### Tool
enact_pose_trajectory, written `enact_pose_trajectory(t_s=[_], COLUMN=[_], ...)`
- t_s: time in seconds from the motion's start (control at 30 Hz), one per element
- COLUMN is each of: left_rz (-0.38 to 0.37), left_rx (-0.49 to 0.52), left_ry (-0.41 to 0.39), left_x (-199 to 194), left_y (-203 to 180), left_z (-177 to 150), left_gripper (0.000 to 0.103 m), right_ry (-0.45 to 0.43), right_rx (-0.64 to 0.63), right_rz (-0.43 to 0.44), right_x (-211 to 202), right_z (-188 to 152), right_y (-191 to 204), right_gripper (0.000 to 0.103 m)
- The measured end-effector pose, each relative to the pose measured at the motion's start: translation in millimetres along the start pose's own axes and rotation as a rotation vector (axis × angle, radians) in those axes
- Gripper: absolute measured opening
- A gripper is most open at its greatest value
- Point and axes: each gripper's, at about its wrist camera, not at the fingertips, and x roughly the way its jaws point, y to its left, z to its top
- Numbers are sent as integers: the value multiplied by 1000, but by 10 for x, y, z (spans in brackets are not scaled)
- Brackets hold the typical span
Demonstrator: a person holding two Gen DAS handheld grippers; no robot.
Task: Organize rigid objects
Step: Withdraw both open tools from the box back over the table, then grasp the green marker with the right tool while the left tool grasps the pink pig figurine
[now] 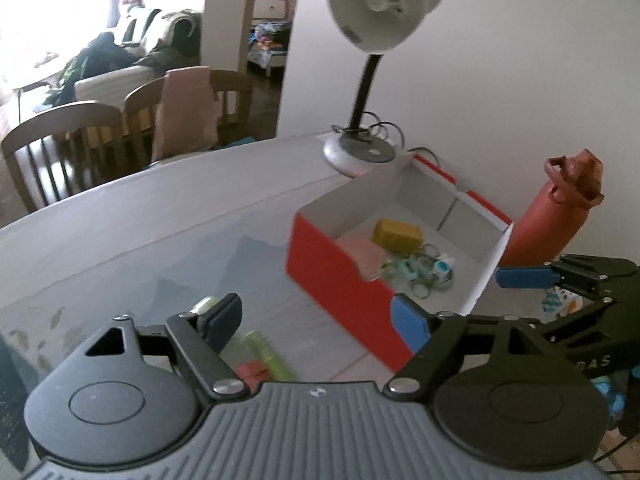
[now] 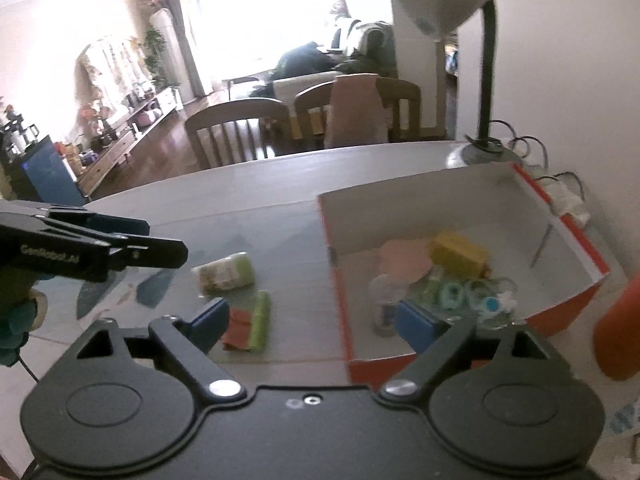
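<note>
Both grippers empty, jaws wide, above the table (image 2: 248, 208).

The right gripper (image 2: 308, 320) sits nearest the green tube (image 2: 260, 320) and red card (image 2: 238, 328), just ahead and slightly left; the tube's long axis runs near-to-far. Beyond it lies the green-capped bottle (image 2: 224, 274), on its side. The left gripper (image 1: 316, 320) also frames them. The red box (image 2: 560, 316), part-filled, is rightward.

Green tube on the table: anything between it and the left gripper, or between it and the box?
Nothing visible. The green tube lies on bare table beside a red packet, just ahead of the open, empty left gripper. The box stands close beside it; only its near wall must be cleared.
</note>
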Motion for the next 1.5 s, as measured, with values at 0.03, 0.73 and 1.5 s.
enact_pose_trajectory(t_s=[0.03, 0.73, 1.5], left_rz=[6, 32, 179], left_rx=[-8, -123, -205], left_ry=[1, -40, 45], left_x=[-28, -165, 601], left_y=[57, 885, 802], left_z=[-31, -683, -1389], left_gripper=[82, 100, 103], right_ry=[-1, 71, 244], right_rx=[-5, -17, 58], right_rz=[5, 17, -34], right_x=[6, 545, 1700], right_z=[-13, -152, 58], right_y=[41, 665, 574], right_gripper=[93, 96, 81])
